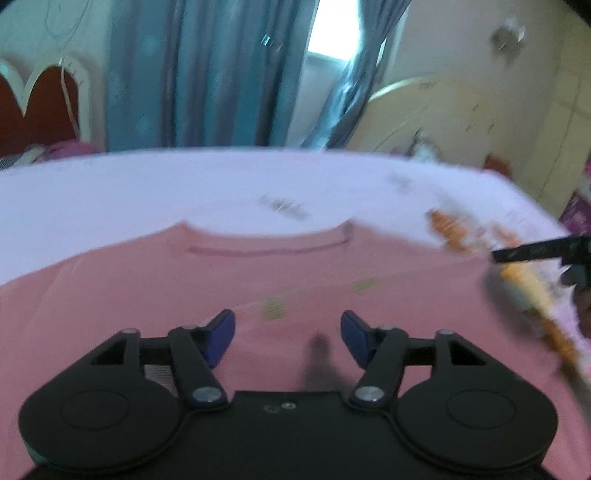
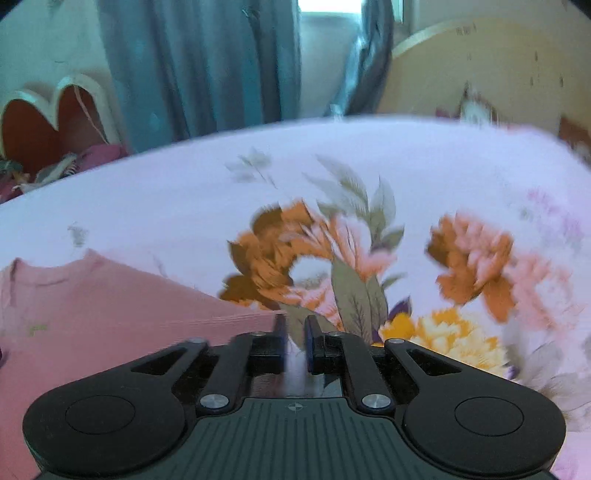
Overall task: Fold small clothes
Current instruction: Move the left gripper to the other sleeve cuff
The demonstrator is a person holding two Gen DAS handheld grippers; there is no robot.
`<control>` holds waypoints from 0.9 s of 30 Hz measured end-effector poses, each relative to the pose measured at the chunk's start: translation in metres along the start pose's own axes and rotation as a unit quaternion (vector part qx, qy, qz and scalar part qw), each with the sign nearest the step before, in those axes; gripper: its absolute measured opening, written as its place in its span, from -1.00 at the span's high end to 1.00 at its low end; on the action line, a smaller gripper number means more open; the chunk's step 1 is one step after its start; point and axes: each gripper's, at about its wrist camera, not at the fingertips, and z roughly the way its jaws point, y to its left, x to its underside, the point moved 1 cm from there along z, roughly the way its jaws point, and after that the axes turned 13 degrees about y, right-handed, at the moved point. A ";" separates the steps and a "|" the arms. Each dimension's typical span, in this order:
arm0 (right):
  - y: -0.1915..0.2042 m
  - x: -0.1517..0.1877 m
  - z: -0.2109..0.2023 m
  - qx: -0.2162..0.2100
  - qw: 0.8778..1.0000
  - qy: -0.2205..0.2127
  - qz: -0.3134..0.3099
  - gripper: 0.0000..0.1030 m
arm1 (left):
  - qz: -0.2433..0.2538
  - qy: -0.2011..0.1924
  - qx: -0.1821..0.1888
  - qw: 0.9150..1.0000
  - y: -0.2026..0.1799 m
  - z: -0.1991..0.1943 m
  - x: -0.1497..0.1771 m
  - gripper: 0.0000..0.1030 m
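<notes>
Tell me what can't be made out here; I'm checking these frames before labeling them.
- Left wrist view: the pink shirt's hem and sleeves, cut off by the edges and the left claw.
- Left wrist view: the small green print, motion-blurred.
- Right wrist view: whether the right claw pinches the shirt's edge; its nearly closed jaws sit beside it.
- Both views: the bedsheet's near part.

Blue curtains (image 1: 207, 70), bright window (image 1: 332, 29), floral bedsheet (image 2: 369, 166).
</notes>
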 end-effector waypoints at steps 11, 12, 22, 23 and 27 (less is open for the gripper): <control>0.032 0.098 -0.049 0.003 0.999 0.036 -0.041 0.82 | 0.047 0.042 -0.019 0.998 -0.028 -0.020 0.052 -0.29; 0.036 0.105 -0.047 0.003 0.998 0.048 -0.045 0.82 | 0.048 0.046 -0.020 0.998 -0.030 -0.018 0.055 -0.30; 0.044 0.128 -0.053 0.012 0.998 0.052 -0.028 0.83 | -0.010 0.039 -0.023 0.999 -0.004 -0.033 0.070 -0.34; 0.047 0.128 -0.058 0.017 0.998 0.057 -0.027 0.83 | -0.014 0.039 -0.026 0.999 -0.003 -0.037 0.070 -0.33; 0.051 0.130 -0.075 0.007 1.000 0.016 -0.009 0.82 | -0.023 0.035 -0.032 0.999 0.005 -0.041 0.072 -0.41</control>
